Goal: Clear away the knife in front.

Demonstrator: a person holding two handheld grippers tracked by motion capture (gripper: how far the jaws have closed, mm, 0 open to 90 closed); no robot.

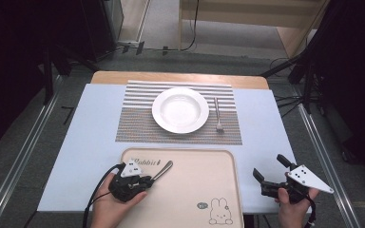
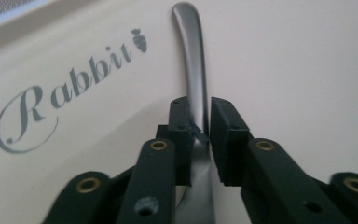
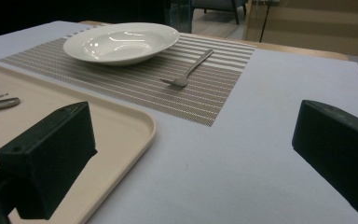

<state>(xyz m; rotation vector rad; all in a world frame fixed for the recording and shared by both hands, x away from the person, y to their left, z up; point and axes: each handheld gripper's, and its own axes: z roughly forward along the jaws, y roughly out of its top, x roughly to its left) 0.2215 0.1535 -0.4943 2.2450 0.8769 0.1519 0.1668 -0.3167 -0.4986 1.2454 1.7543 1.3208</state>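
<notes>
Steel utensil handle (image 2: 192, 60), smooth and curved, sits between left gripper (image 2: 198, 122) jaws, slightly apart; right gripper (image 3: 191, 154) jaws wide.

A: How is the left gripper (image 1: 148, 179) placed?

B: The left hand (image 1: 111, 204) holds it low, pointing forward and to the right. The jaws are almost closed, with only a narrow gap.

A: And the right gripper (image 1: 268, 170)?

B: The right hand (image 1: 292, 203) holds it low too, pointing forward and left, jaws wide apart.
</notes>
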